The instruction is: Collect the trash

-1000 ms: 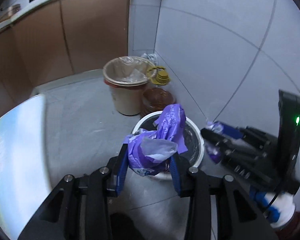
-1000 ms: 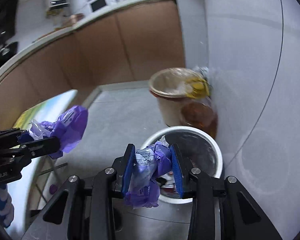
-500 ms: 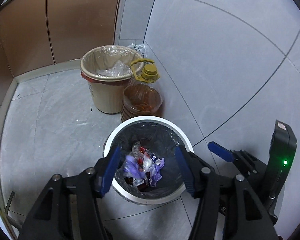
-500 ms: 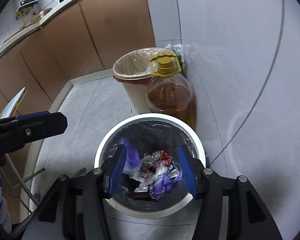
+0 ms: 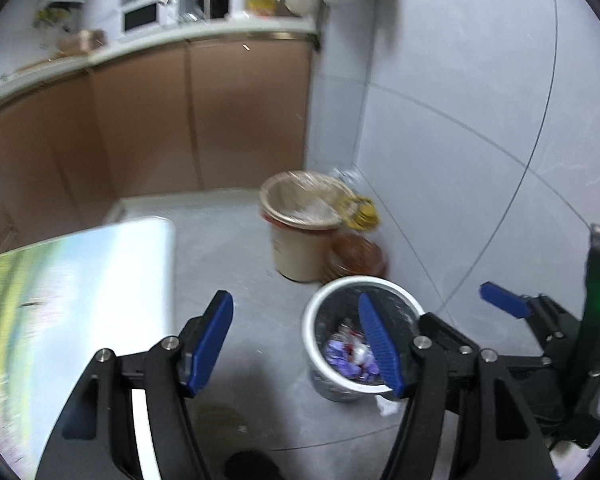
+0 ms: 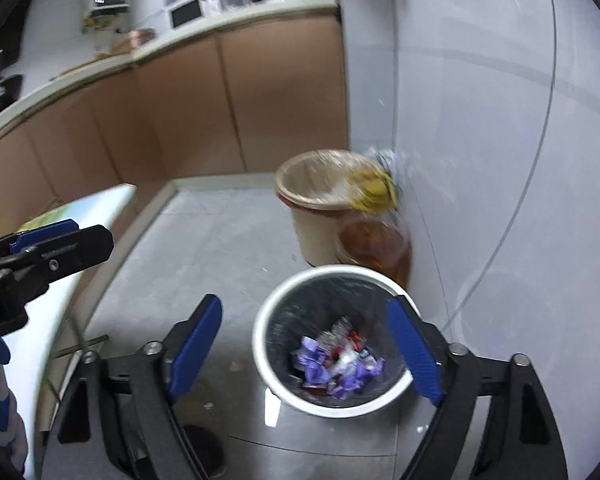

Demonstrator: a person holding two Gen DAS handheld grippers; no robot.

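A white trash bin (image 5: pixel 320 316) with a black liner stands on the grey floor by the wall; it also shows in the right wrist view (image 6: pixel 268 320). Purple and red wrappers (image 6: pixel 336 364) lie inside it, also seen in the left wrist view (image 5: pixel 350 356). My left gripper (image 5: pixel 296 312) is open and empty, above and left of the bin. My right gripper (image 6: pixel 304 316) is open and empty, above the bin's near side. The right gripper shows at the right of the left wrist view (image 5: pixel 504 306), and the left gripper at the left of the right wrist view (image 6: pixel 48 240).
A beige lined bin (image 5: pixel 300 224) and an oil jug with a yellow cap (image 5: pixel 358 248) stand behind the white bin against the tiled wall. A table edge (image 5: pixel 100 280) lies at the left. Brown cabinets (image 5: pixel 160 120) line the back. A white scrap (image 5: pixel 388 406) lies beside the bin.
Both grippers opened and dropped their purple wrappers into the white bin one second to half a second ago. Since then both have pulled up and back, and the bin looks farther away.
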